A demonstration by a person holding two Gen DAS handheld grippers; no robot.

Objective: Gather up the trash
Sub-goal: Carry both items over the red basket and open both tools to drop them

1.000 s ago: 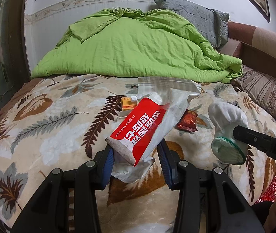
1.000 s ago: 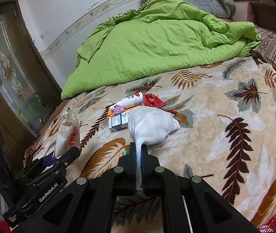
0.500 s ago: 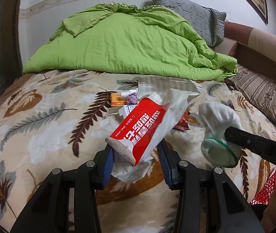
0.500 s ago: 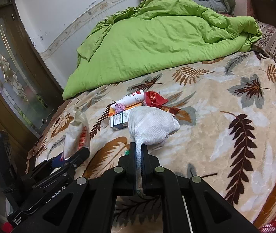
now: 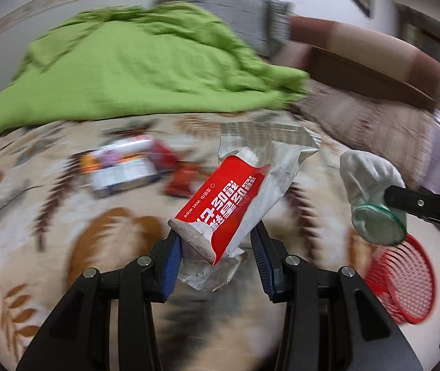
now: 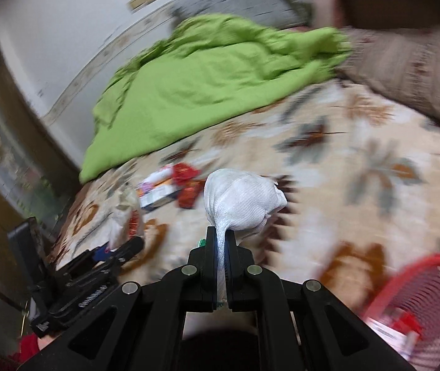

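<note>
My left gripper (image 5: 216,244) is shut on a crumpled red and silver wet-wipe packet (image 5: 235,191), held up above the bed. My right gripper (image 6: 221,241) is shut on the cuff of a white sock (image 6: 241,204), which bulges out past the fingers. In the left wrist view that sock (image 5: 371,185) hangs at the right with its green-rimmed opening downward, in the right gripper's black jaws. A red mesh basket (image 5: 402,281) stands low at the right, off the bed edge; the right wrist view shows the basket (image 6: 417,306) with some packaging inside.
More litter lies mid-bed: a small box with a tube (image 5: 121,167) and red wrappers (image 5: 182,179). A green quilt (image 5: 133,68) is heaped at the head with a grey pillow (image 6: 244,3) behind. A striped pillow (image 6: 411,71) lies right. The leaf-print blanket (image 5: 34,210) covers the bed.
Both grippers have swung to the right with their loads; the views are now blurred. The red basket has come into view at lower right, and the bed litter has shifted left.
</note>
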